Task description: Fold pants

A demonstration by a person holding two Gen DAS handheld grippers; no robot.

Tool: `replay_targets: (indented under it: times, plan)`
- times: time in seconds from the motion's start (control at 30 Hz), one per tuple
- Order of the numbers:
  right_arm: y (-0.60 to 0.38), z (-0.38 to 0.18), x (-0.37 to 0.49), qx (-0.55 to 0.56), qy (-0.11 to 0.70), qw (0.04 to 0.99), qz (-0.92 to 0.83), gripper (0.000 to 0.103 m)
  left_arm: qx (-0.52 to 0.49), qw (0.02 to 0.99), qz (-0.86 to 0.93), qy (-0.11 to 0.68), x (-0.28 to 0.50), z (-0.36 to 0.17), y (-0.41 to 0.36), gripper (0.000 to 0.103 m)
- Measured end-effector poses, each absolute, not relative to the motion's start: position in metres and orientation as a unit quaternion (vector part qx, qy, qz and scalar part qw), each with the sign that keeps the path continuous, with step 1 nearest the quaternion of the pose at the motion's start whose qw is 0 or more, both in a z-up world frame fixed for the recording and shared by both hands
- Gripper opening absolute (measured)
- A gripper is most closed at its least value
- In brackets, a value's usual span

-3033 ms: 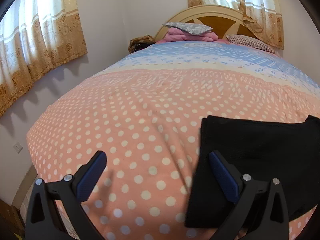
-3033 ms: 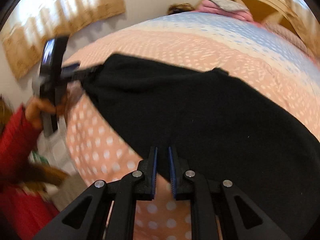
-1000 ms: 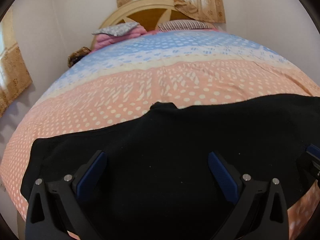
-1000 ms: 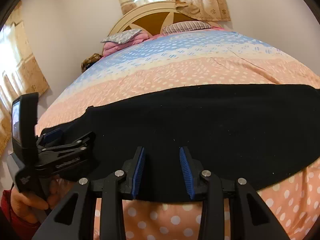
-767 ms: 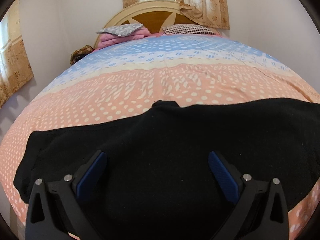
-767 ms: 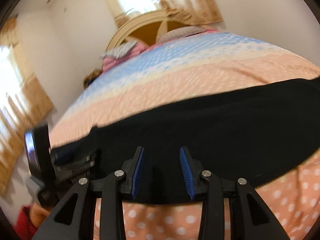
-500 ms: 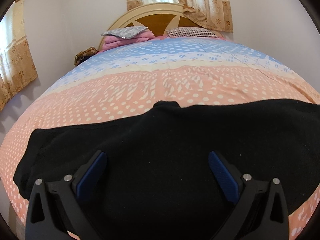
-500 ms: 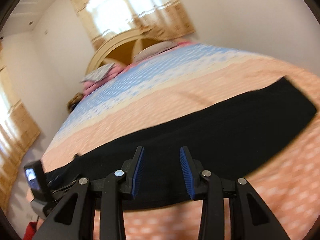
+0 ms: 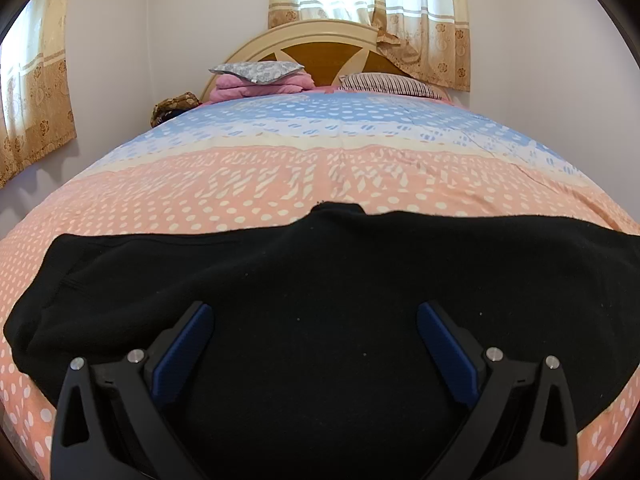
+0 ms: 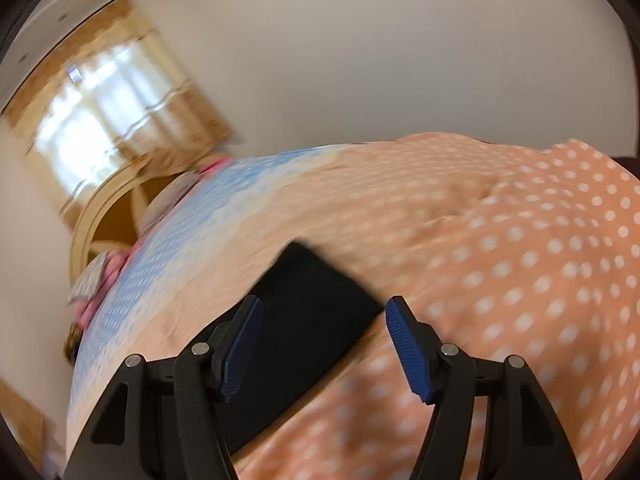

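Two claws hover empty over the black pants (image 9: 320, 300), which lie flat across the bed (image 9: 320, 168). The right claw (image 10: 322, 344), jaws just widened, has swung from mid-garment to the leg end at its 11 o'clock, likely the next fold's grab. The left claw (image 9: 314, 344) stays spread above the cloth at 12 o'clock.

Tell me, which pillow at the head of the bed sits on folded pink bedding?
The grey patterned pillow, left of the headboard's middle, tops the folded pink stack. The striped pillow to its right lies low, with no such stack under it.
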State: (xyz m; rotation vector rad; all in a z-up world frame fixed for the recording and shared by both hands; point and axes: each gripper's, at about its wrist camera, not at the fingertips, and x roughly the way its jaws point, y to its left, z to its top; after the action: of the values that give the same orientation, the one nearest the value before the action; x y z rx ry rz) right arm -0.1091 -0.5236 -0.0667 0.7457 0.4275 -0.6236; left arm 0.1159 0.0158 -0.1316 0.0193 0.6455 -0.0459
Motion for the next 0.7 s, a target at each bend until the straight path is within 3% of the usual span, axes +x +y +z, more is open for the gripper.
replay_targets:
  times: [0.13, 0.33, 0.7]
  plan:
    - [-0.558, -0.074, -0.104, 0.4, 0.205, 0.848, -0.28, 0.066, 0.013, 0.948, -0.019, 0.318, 0.117, -0.132, 0.014, 0.103]
    - [-0.581, -0.1, -0.069, 0.391, 0.27, 0.844, -0.25, 0.066, 0.018, 0.947, -0.015, 0.319, 0.118, -0.132, 0.013, 0.103]
    - [-0.549, -0.103, -0.034, 0.288, 0.347, 0.867, -0.21, 0.066, 0.021, 0.947, -0.013, 0.32, 0.118, -0.132, 0.014, 0.103]
